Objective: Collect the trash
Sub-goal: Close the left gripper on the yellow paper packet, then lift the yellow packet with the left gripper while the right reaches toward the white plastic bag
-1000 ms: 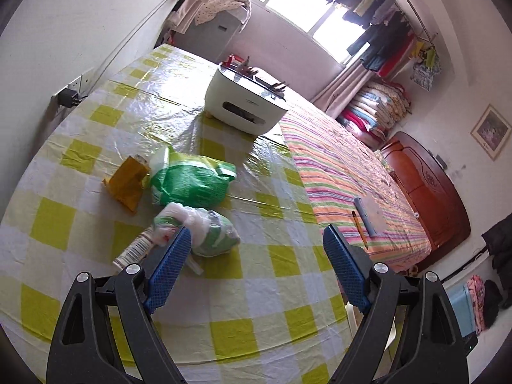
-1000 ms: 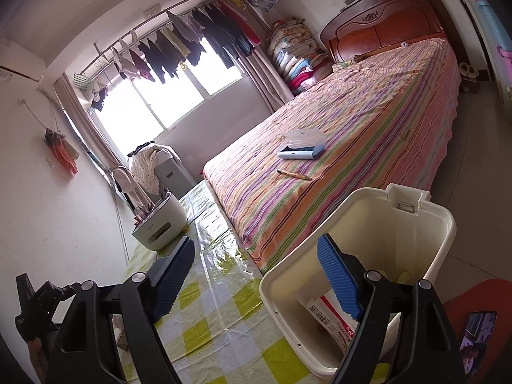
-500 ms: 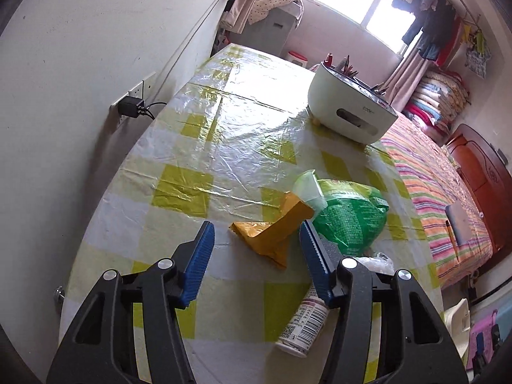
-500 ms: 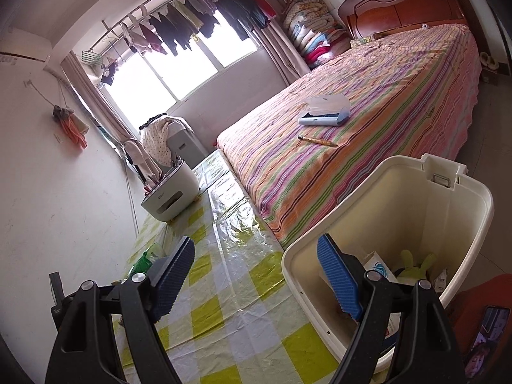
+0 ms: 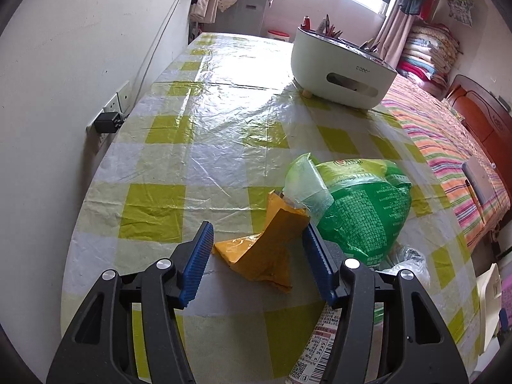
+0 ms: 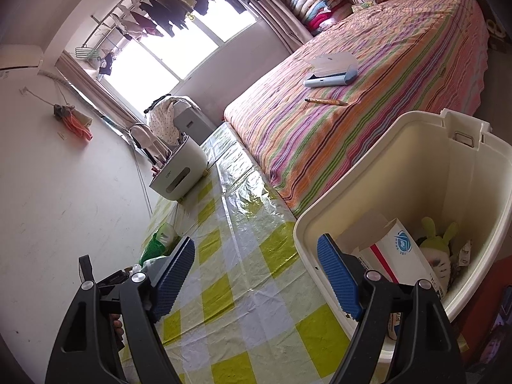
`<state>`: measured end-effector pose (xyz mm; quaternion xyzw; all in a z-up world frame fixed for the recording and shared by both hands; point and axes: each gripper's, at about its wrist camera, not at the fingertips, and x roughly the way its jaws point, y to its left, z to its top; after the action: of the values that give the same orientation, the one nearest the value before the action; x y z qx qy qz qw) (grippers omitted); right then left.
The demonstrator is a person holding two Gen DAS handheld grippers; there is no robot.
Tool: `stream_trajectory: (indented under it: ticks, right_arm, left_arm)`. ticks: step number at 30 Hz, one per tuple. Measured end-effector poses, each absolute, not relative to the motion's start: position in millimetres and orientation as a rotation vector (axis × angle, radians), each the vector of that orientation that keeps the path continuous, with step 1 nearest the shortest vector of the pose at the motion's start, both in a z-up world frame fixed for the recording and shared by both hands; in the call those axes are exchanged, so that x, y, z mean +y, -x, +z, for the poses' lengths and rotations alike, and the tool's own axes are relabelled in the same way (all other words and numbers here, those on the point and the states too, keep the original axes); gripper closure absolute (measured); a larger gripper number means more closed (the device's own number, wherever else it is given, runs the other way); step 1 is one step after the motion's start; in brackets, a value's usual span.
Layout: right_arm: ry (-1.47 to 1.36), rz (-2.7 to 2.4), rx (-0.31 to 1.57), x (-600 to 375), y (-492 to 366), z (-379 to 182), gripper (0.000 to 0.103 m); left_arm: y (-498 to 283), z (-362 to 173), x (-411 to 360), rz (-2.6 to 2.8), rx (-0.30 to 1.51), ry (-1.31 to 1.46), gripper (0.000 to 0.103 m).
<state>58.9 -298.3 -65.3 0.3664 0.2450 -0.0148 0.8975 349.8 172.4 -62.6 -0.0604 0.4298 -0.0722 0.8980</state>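
The left gripper (image 5: 257, 249) is spread wide around the crumpled yellow wrapper (image 5: 267, 249) lying on the surface (image 5: 204, 128) just beside the green bag (image 5: 358, 204); its pads seem not quite touching it yet. This looks like the pick-up step: next, close on the wrapper and carry it to the bin (image 6: 416, 160), near which the right gripper (image 6: 257, 275) hangs released and empty.
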Motion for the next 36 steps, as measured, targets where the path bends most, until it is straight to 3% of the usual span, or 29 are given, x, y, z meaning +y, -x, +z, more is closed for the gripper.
stream_trajectory:
  ticks: [2,5,8,28,36]
  right_arm:
    - [-0.762,-0.019,0.519,-297,-61,-67,0.026]
    - [-0.757,-0.011,0.528,-296,-63,-67,0.026]
    - [-0.742,-0.001,0.529,-292,-64,-66,0.026]
    - [-0.103,0.412,0.663,-123,-165,-30,0.026]
    - [0.182,0.566,0.739,-54,-218,-48,0.026]
  left_arm:
    - [-353,-65,168,-0.147,0.892,0.114,0.056]
    - [-357,-73,162,-0.155,0.929,0.099,0.085]
    - [-353,-74,158,-0.139,0.920,0.063,0.091]
    - [-289,-41,190,-0.134,0.833,0.259,0.092]
    - [-270,-21,198,-0.134,0.771,0.327,0.092]
